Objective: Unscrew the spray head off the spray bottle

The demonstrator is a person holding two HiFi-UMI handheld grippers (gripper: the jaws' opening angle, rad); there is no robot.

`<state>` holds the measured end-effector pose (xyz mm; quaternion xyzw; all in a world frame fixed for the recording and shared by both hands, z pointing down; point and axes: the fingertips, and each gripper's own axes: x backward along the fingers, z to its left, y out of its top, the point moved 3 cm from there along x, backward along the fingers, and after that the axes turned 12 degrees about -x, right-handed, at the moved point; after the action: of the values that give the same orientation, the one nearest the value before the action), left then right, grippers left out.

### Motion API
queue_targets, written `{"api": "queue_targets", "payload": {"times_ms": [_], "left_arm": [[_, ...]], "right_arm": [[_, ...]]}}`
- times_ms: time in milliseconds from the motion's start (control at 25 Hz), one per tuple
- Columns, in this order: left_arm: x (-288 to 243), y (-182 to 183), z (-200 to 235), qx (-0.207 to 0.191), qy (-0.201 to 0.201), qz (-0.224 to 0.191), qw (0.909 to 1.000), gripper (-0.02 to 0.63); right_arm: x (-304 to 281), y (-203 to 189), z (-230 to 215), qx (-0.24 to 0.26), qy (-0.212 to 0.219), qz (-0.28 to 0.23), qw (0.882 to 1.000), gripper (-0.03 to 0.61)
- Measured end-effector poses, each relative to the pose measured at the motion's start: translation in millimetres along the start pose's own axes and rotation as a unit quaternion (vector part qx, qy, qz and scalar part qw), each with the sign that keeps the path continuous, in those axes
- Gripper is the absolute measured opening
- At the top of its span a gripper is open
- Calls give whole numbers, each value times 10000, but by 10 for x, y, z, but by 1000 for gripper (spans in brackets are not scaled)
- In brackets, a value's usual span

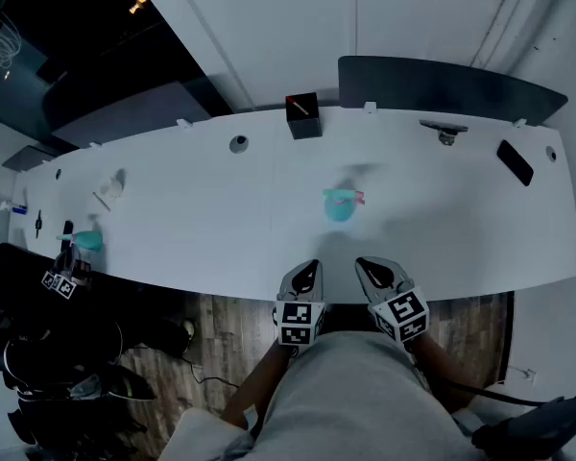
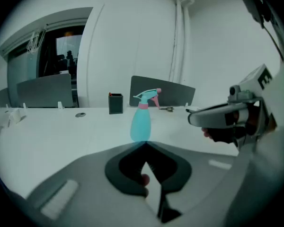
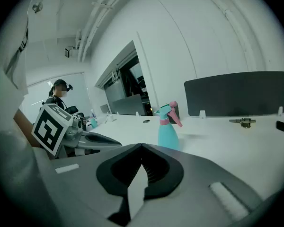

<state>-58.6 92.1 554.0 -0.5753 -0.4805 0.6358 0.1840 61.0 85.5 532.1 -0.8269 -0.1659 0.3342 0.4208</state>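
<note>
The teal plastic spray bottle with a pink trigger (image 1: 339,206) stood upright on the long white table (image 1: 192,229), out in front of both tongs and touching neither. The head view looked down on it from on top, so its round body was mostly hidden under its spray head (image 1: 344,197). The two gripper views showed its whole side, with a pink ring at the neck and the head on. The left gripper (image 1: 310,269) and the right gripper (image 1: 367,267) sat side by side at the table's near edge, both clenched tight with nothing in them. The hands that held them were hidden under the marker cubes. Each gripper view also showed the other gripper from the side. The right gripper view showed another person (image 3: 57,96) far down the table, but in the head view that end was dark and hard to make out. Only the head view showed the flat black phone (image 1: 515,161) whole. A small black square box (image 1: 303,116) stood behind the bottle, near a dark grey screen panel (image 1: 442,86). A small metal thing (image 1: 446,134) was too tiny to tell.
</note>
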Motion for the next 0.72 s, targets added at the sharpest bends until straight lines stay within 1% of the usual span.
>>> {"api": "queue_targets", "payload": {"times_ms": [200, 400, 560, 640, 680, 720], "left_arm": [[-314, 67, -121, 63, -2, 325, 9995, 2], [-460, 86, -127, 153, 155, 544, 9983, 2], [-525, 44, -96, 24, 237, 750, 9969, 2], [-605, 61, -97, -95, 146, 791, 9967, 9], [-657, 72, -103, -173, 44, 800, 9966, 93], [-713, 83, -110, -262, -75, 799, 9964, 192]], "right_arm": [[-38, 149, -317, -35, 224, 125, 9997, 2], [-112, 105, -551, -191, 364, 291, 9987, 2], [-154, 75, -623, -272, 421, 380, 9980, 2], [-166, 87, -684, -306, 365, 381, 9981, 2], [-181, 94, -719, -320, 317, 378, 9983, 2], [-195, 102, -750, -333, 261, 373, 9984, 2]]}}
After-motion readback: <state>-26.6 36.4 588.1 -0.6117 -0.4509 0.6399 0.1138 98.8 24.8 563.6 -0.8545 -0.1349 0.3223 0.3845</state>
